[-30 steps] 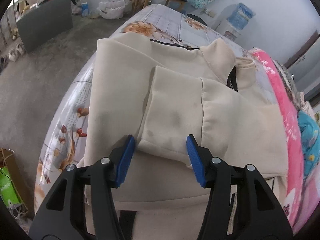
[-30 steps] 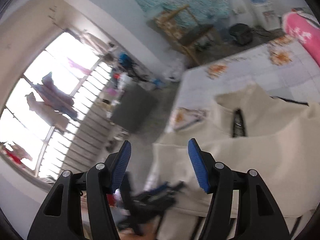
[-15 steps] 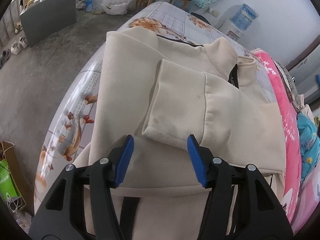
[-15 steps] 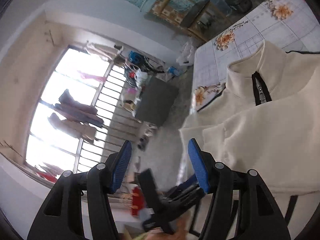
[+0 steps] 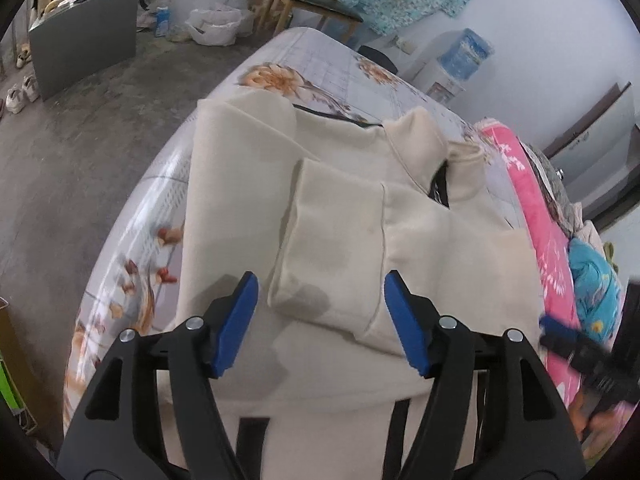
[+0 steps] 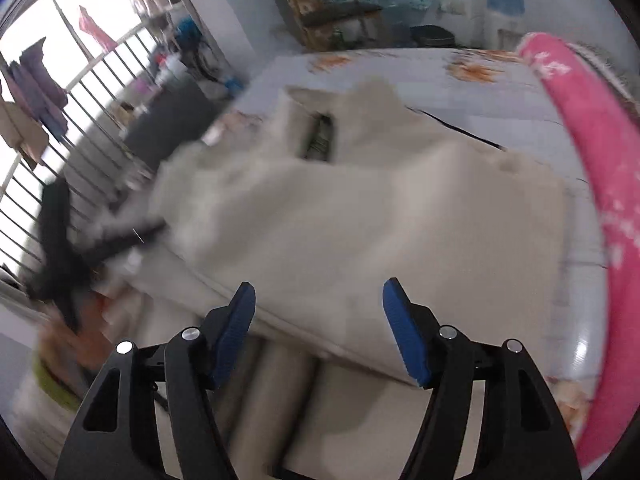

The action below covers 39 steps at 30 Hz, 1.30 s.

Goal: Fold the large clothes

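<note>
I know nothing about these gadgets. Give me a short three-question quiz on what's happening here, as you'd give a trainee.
1. True or false: the cream jacket has a sleeve folded across its front.
2. Which lies along the far side of the bed? A) pink blanket B) green rug C) black coat
3. Fill in: the left gripper holds ____.

Key:
1. True.
2. A, the pink blanket.
3. Nothing; its jaws are opening above the sleeve cuff, and the right gripper grips nothing either.
</note>
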Tool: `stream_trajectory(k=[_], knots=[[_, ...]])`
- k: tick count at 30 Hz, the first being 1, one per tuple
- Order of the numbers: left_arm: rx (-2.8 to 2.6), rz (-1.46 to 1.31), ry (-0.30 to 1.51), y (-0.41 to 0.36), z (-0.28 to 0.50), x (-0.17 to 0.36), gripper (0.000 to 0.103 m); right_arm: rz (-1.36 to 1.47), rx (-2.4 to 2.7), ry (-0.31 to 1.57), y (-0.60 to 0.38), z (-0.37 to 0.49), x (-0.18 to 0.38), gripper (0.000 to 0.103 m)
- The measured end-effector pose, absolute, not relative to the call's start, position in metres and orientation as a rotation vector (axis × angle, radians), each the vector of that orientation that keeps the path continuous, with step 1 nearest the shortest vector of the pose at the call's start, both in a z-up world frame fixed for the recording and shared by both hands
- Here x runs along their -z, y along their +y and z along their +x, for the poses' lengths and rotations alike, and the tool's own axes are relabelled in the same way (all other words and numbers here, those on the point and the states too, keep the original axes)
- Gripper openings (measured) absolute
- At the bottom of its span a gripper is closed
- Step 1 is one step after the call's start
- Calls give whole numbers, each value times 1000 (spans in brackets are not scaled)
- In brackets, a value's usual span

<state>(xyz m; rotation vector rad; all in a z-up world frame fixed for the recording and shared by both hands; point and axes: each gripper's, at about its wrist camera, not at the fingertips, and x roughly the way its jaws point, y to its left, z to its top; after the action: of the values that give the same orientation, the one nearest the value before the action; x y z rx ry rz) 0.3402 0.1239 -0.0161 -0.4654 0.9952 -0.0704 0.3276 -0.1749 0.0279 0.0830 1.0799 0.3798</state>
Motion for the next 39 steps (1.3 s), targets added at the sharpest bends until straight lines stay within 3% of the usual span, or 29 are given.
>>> stream_trajectory(k=[6,9,12,14,22,30,33,35,39], knots=[[-22,-469,1015,125,354,28,59,95,-304,1018,-225,320,-25,65],[-25,-362,1032,107,359,29,34,162,-256,1009,-257,331,-27,65],[-60,-233,1025,90,361,31,25,260,-204,1039,-288,347,-18,65],[-84,-156,1004,85,360,28,7,318,-169,1057,-301,358,-8,65],[-9,-148,765,105,316,-52,5,369,-134,1058,-322,366,10,65],[-27,-258,927,135,321,11,5,423,-116,1063,-331,387,30,64],[-16,-273,920,136,316,21,5,423,-100,1049,-333,398,30,45],[-3,-274,883,136,312,15,5,419,-89,1039,-334,403,28,7],[25,-269,746,133,297,-21,5,415,-112,921,-334,396,1,6]])
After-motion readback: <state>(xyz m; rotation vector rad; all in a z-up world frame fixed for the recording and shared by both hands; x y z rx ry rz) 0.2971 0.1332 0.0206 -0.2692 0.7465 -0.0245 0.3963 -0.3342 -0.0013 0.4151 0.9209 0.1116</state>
